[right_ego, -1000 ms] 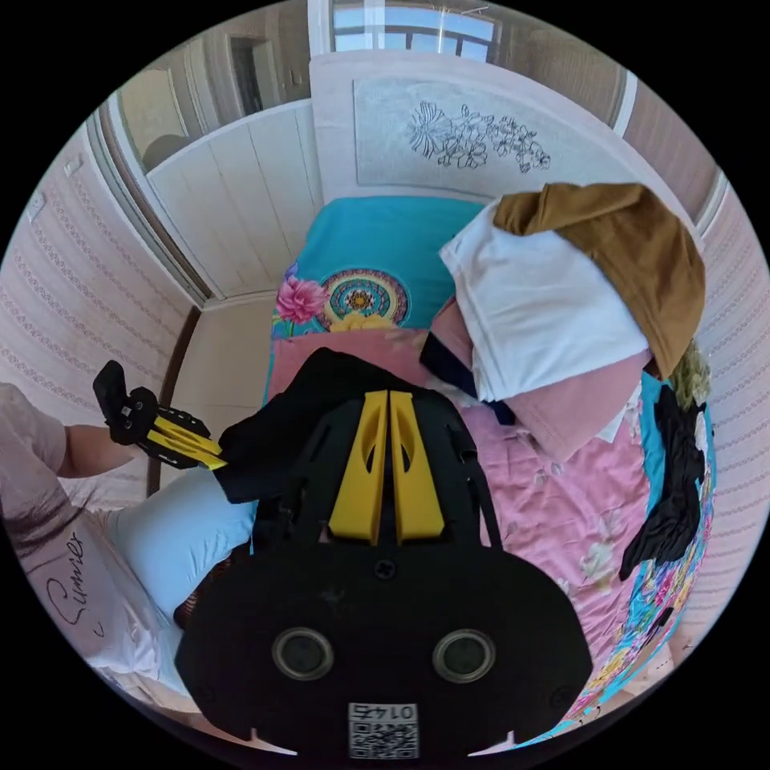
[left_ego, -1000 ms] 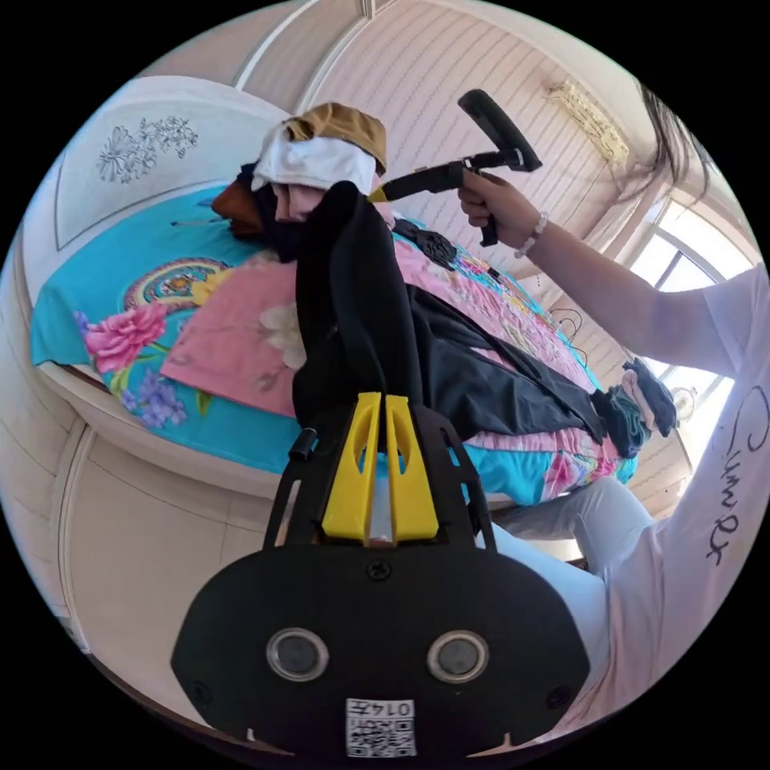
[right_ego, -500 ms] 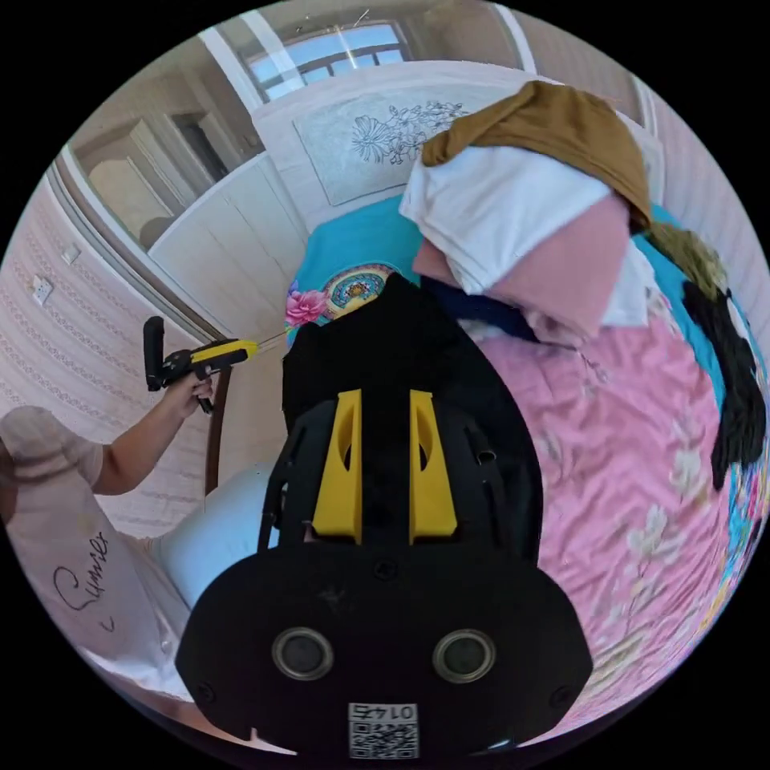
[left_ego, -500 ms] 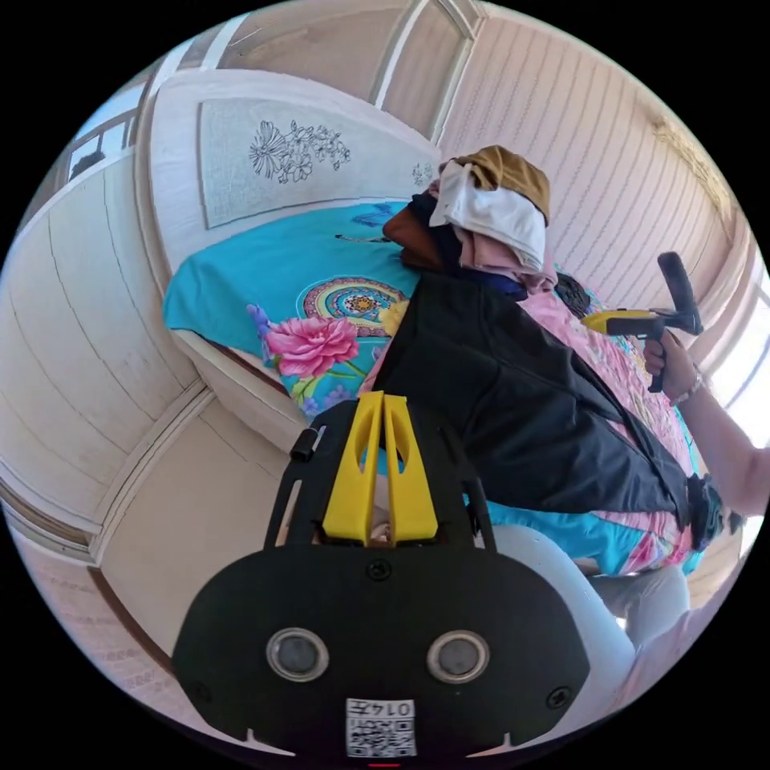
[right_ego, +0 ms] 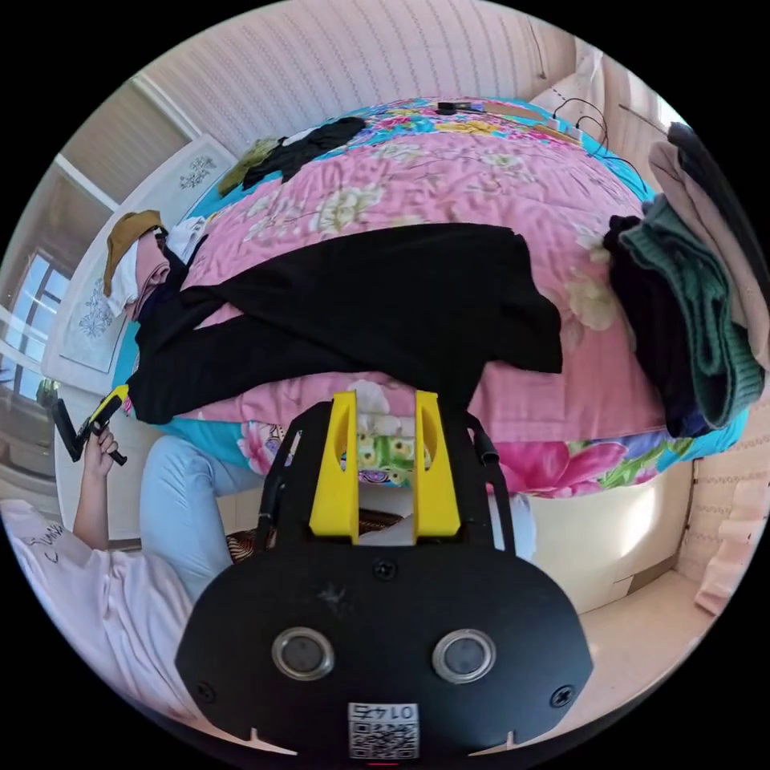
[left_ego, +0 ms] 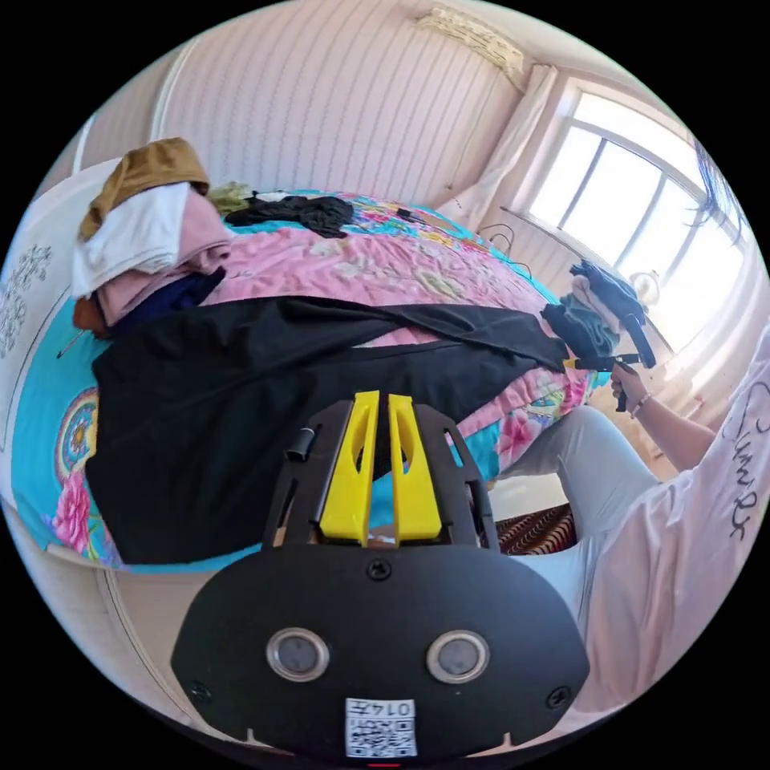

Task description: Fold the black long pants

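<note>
Pants spread flat on bed, unfolded; all folds pending. Left gripper at 6 o'clock nearly closed, empty; right gripper wide, empty.

One pair of black pants spread on one bed. Two clothes piles: one at the headboard end, one at the window end, plus one loose dark garment farther back. Two grippers, left and right; one person.
</note>
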